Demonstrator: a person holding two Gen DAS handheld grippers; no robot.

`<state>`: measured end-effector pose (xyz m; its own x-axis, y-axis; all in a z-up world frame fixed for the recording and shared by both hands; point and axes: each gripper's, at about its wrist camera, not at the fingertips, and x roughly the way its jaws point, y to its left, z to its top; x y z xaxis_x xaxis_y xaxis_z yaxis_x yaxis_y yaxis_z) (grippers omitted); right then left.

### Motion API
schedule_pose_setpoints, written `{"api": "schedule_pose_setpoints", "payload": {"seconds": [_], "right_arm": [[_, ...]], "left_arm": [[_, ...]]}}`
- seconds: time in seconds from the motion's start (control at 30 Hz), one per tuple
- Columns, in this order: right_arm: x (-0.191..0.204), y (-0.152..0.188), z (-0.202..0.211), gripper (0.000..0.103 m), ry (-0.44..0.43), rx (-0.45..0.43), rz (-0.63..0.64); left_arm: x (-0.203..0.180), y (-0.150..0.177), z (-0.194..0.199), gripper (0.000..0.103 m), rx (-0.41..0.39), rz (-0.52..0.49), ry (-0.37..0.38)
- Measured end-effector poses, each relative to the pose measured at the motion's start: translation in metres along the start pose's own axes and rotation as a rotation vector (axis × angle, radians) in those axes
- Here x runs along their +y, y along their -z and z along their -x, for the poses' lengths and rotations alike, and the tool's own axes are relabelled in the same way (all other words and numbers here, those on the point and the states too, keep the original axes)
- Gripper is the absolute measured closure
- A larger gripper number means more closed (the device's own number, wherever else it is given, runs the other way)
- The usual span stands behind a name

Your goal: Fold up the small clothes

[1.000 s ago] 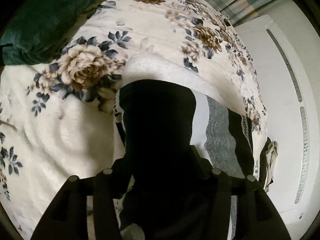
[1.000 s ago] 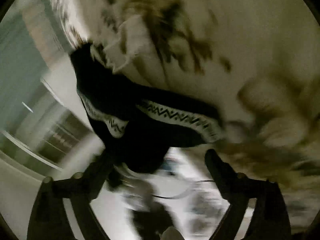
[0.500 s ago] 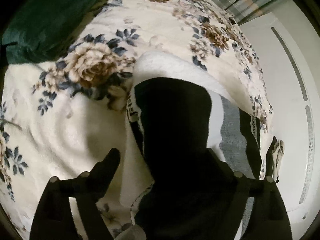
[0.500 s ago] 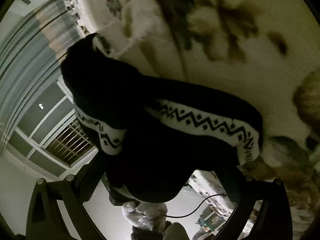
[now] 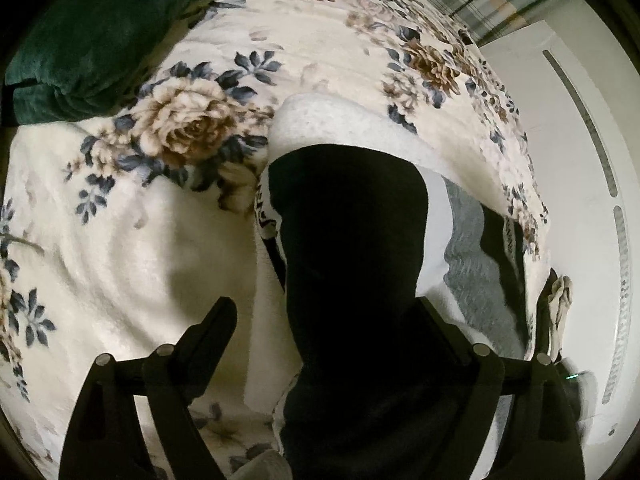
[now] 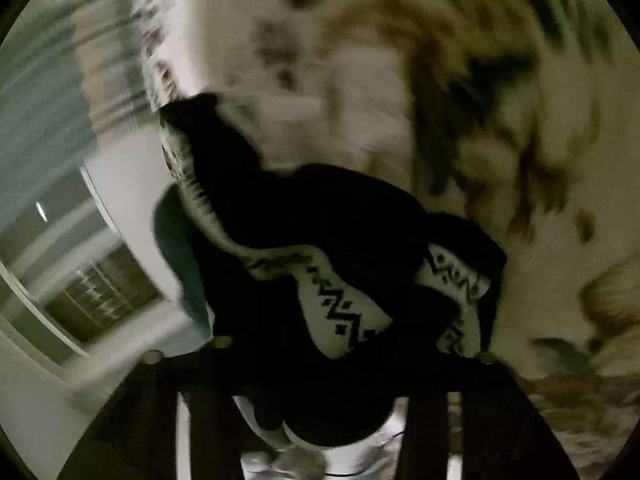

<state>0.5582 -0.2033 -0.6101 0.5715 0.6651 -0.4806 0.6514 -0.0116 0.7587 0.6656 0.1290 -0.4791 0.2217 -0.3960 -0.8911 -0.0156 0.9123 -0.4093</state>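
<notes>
A black knitted garment (image 5: 348, 240) with a white zigzag band lies on the flowered blanket (image 5: 160, 240), over a grey and white piece (image 5: 468, 264). My left gripper (image 5: 326, 312) stands open above it. The black cloth runs between its fingers; the left fingertip (image 5: 222, 312) is clear of it and the right one is partly lost against the dark cloth. In the blurred right wrist view the same garment (image 6: 320, 216) is bunched, its zigzag band (image 6: 340, 308) puckered. My right gripper (image 6: 320, 360) is closing with that cloth gathered between its jaws; the fingertips are hidden under it.
A dark green pillow (image 5: 92, 32) lies at the blanket's far left. A white panel (image 5: 568, 160) stands past the bed's right edge, where a pale cloth (image 5: 560, 300) hangs. A window with bars (image 6: 80, 280) shows to the left in the right wrist view.
My left gripper's fingers spread apart and let go of the black cloth. The right gripper's jaws came together on the garment, which bunched up, and its view swung.
</notes>
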Motion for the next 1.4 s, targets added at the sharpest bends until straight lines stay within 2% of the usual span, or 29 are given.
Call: {"api": "schedule_pose_setpoints", "payload": {"seconds": [0.13,0.2,0.27,0.33,0.4,0.43,0.47,0.5,0.6,0.67,0.7,0.73,0.77,0.83,0.9,0.97,1.07,1.13,1.2,1.23,1.27,1.3,1.33,1.4], "right_arm": [[0.087,0.019,0.014,0.072,0.145,-0.093,0.318],[0.127,0.029,0.017,0.073,0.178,-0.119,0.454],[0.177,0.044,0.014,0.075,0.187,-0.147,0.642],[0.202,0.057,0.013,0.077,0.184,-0.166,0.763],[0.2,0.069,0.018,0.077,0.211,-0.187,0.838],[0.194,0.063,0.017,0.077,0.252,-0.212,0.876],[0.177,0.063,0.022,0.077,0.272,-0.212,0.877],[0.158,0.049,0.023,0.077,0.297,-0.194,0.844],[0.107,0.01,0.033,0.068,0.295,-0.127,0.662],[0.083,-0.012,0.044,0.051,0.25,-0.098,0.526],[0.074,-0.017,0.048,0.038,0.229,-0.086,0.491],[0.066,-0.019,0.051,0.031,0.216,-0.07,0.47],[0.061,-0.021,0.053,0.028,0.209,-0.062,0.464],[0.056,-0.026,0.063,0.016,0.197,-0.049,0.45],[0.054,-0.031,0.072,0.013,0.172,-0.044,0.425],[0.037,-0.031,0.076,0.013,0.146,-0.031,0.396],[0.043,-0.047,0.072,0.012,0.089,-0.027,0.357],[0.055,-0.052,0.064,0.012,0.086,-0.021,0.358],[0.061,-0.059,0.048,0.012,0.102,0.025,0.362],[0.061,-0.06,0.041,0.012,0.114,0.049,0.362],[0.061,-0.062,0.031,0.012,0.131,0.09,0.366],[0.061,-0.063,0.024,0.018,0.147,0.107,0.371],[0.062,-0.061,0.016,0.038,0.183,0.124,0.396],[0.066,-0.056,0.01,0.062,0.187,0.134,0.441]], "left_arm": [[0.007,0.001,0.005,0.015,-0.009,0.0,-0.008],[0.013,0.001,0.007,0.015,-0.019,0.018,-0.001],[0.019,0.001,0.009,0.015,-0.025,0.04,0.01],[0.023,0.002,0.01,0.015,-0.033,0.061,0.021],[0.023,0.005,0.01,0.015,-0.032,0.069,0.028],[0.023,0.007,0.011,0.015,-0.031,0.065,0.031],[0.022,0.009,0.012,0.015,-0.03,0.061,0.031],[0.021,0.013,0.012,0.015,-0.028,0.053,0.032],[0.018,0.026,0.016,0.015,-0.022,0.042,0.047],[0.017,0.037,0.019,0.015,-0.022,0.044,0.067],[0.016,0.045,0.021,0.015,-0.02,0.051,0.081],[0.016,0.05,0.023,0.015,-0.019,0.059,0.091],[0.016,0.059,0.025,0.015,-0.015,0.072,0.119],[0.015,0.071,0.026,0.015,-0.007,0.091,0.154],[0.015,0.083,0.021,0.015,0.009,0.122,0.194],[0.017,0.093,0.01,0.015,0.027,0.169,0.245],[0.021,0.1,-0.013,0.015,0.057,0.255,0.342],[0.022,0.101,-0.031,0.015,0.086,0.298,0.396],[0.023,0.099,-0.047,0.016,0.096,0.364,0.462],[0.022,0.098,-0.047,0.03,0.077,0.377,0.485],[0.019,0.093,-0.042,0.06,0.039,0.384,0.509],[0.015,0.088,-0.037,0.071,0.03,0.379,0.505],[0.011,0.083,-0.03,0.08,0.018,0.37,0.484],[0.003,0.066,-0.008,0.083,-0.027,0.324,0.443]]}}
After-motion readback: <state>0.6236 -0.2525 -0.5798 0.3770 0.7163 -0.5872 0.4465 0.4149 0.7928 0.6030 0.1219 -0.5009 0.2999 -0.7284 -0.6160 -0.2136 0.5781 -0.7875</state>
